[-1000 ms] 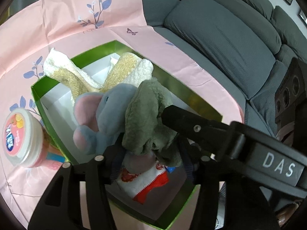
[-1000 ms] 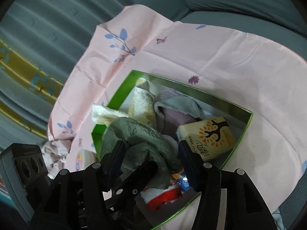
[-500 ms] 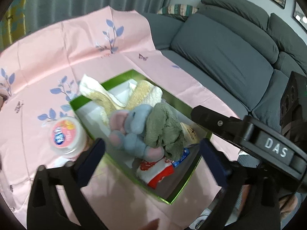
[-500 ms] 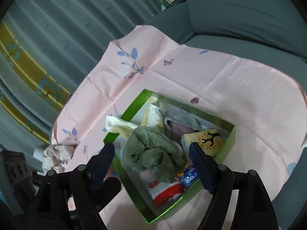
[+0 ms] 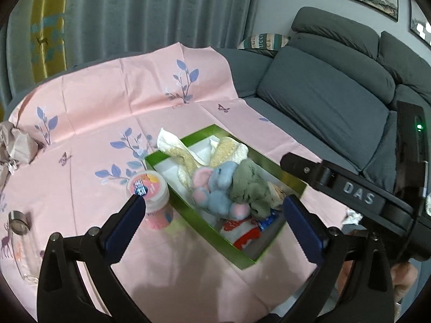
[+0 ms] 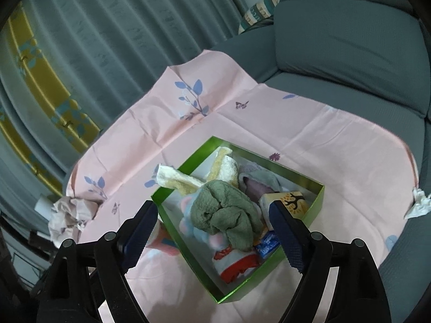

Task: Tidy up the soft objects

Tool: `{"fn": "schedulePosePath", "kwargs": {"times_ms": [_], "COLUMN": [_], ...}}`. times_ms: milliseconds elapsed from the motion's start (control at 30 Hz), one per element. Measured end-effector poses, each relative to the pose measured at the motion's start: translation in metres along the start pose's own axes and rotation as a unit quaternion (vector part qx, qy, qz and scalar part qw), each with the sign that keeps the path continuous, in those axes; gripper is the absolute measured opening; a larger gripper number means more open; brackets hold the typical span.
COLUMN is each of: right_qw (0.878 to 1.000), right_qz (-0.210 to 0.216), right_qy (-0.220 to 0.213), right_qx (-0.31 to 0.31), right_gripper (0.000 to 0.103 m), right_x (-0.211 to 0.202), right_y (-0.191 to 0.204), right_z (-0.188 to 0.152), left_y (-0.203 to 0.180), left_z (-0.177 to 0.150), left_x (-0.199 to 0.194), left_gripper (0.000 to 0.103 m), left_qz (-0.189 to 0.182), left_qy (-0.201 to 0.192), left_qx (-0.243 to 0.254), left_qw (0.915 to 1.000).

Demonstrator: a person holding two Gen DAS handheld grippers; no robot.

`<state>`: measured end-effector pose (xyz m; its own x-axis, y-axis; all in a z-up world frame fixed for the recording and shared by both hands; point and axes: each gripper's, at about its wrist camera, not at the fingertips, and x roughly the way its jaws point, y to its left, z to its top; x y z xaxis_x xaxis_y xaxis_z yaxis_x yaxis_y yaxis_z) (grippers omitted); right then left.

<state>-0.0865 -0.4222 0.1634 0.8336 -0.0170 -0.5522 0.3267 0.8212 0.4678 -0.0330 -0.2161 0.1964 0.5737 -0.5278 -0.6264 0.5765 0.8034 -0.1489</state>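
- Both grippers have pulled up and back from the green box (image 5: 188, 210) since a second ago: then the left jaws sat around the green cloth and plush, now both pairs stand spread wide and hold nothing, well above the pile.
- Green cloth (image 6: 226, 210) lies bunched on top of the heap inside the box, resting against the blue-and-pink plush elephant (image 5: 218, 191); it sits straight ahead of the right gripper (image 6: 212, 231), between and beyond its jaws.
- From the left gripper (image 5: 215, 215) the same cloth (image 5: 250, 188) lies ahead and slightly toward the right-hand jaw, so I judge the two about equally near, with the right one more squarely lined up.
- Its long axis runs roughly along the box's length, away from the jaws; the folds droop toward the near end, over a red-and-white soft item (image 6: 234, 266).
- Cream towels (image 5: 186, 156) drape over the far rim, partly hanging outside, which looks like the least tidy part left.
- Beyond the cloth's right side a yellow tissue pack (image 6: 293, 202) stands against the box wall.
- Just outside the box, by the left jaw of the left gripper, stands a pink tub (image 5: 150, 196) on the pink-covered surface (image 5: 107, 123).
- Judging by the full box, the sorting seems near its end.
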Motion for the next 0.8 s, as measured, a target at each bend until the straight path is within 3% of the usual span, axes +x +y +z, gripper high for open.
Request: {"fn": "schedulePosePath", "kwargs": {"times_ms": [800], "right_qw": [0.999], "right_qz": [-0.026], "right_qy": [0.019], "right_qx": [-0.034], "right_gripper": [0.085], "right_x": [0.006], "right_y": [0.019], "right_z": [-0.008], "left_y": [0.02], "left_z": [-0.014], "left_x": [0.006], "left_gripper": [0.102], "left_qz": [0.015], "left_qy": [0.046], "left_qx": [-0.035], "left_qw": [0.9982]}}
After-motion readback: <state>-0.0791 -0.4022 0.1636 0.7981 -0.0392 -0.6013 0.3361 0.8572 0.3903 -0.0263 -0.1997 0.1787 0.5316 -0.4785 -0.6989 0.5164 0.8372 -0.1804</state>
